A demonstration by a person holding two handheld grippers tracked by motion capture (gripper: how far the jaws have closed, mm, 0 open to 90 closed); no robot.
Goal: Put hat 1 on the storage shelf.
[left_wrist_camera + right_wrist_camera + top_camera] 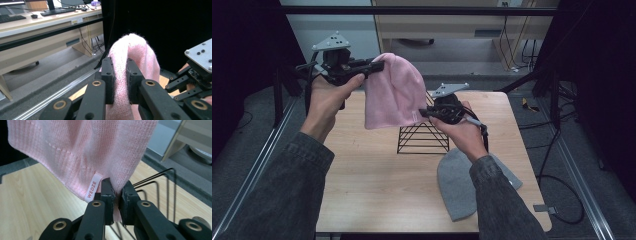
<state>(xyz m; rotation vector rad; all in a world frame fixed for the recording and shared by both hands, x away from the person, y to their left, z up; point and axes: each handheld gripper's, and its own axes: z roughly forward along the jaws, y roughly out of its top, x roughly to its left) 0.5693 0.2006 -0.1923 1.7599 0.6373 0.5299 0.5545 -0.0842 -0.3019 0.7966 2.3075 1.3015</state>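
Wooden table (362, 165) carrying one wire rack (423, 138), one grey beanie (457, 182) beside it, one pink beanie (393, 92) above, pinched by left tool (374, 65) and right tool (424, 113)

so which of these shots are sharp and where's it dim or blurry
High view: dim, black at both sides, pink beanie soft. Left gripper view: knit and left gripper crisp, desks behind slightly blurred. Right gripper view: white label readable, wire rack softer.
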